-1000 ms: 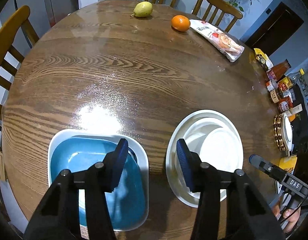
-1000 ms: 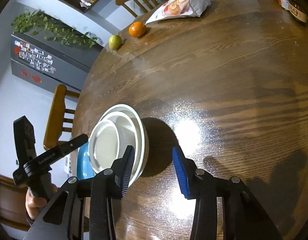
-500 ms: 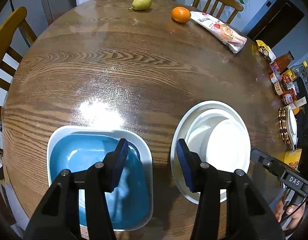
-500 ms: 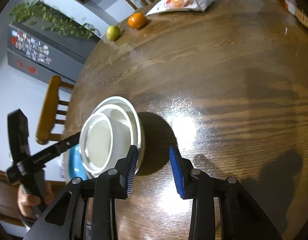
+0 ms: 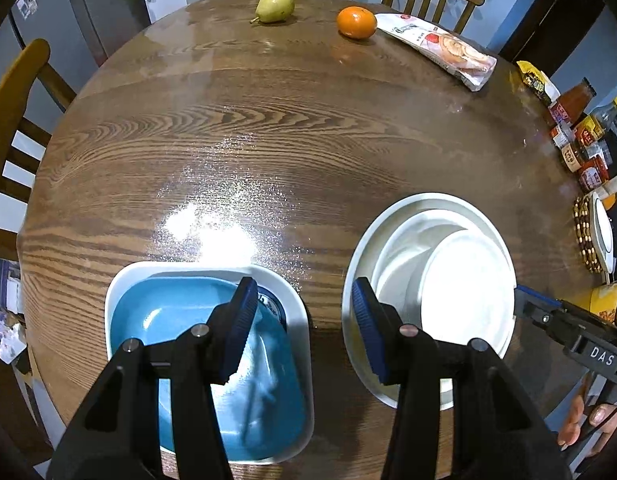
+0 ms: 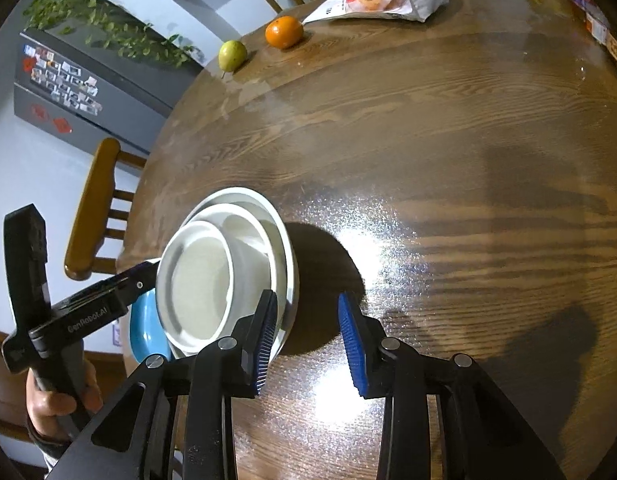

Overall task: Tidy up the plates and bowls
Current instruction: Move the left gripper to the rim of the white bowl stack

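A stack of white round bowls (image 5: 432, 280) sits at the table's near right, and shows in the right wrist view (image 6: 228, 272) too. A blue square plate (image 5: 168, 320) lies inside a white square plate (image 5: 124, 280) at the near left. My left gripper (image 5: 302, 328) is open and empty, above the gap between the two stacks. My right gripper (image 6: 306, 344) is open and empty, just right of the white bowls, with its left finger close to their rim. The blue plate (image 6: 144, 332) shows partly behind the bowls.
The round wooden table (image 5: 268, 120) holds a pear (image 5: 274, 6), an orange (image 5: 356, 22) and a snack bag (image 5: 440, 56) at the far edge. Sauce bottles (image 5: 576, 128) and a beaded coaster (image 5: 588, 236) stand at the right edge. Wooden chairs (image 5: 16, 92) ring the table.
Both grippers have pulled back and up a little, staying open. The right gripper has drifted closer to the white bowls.
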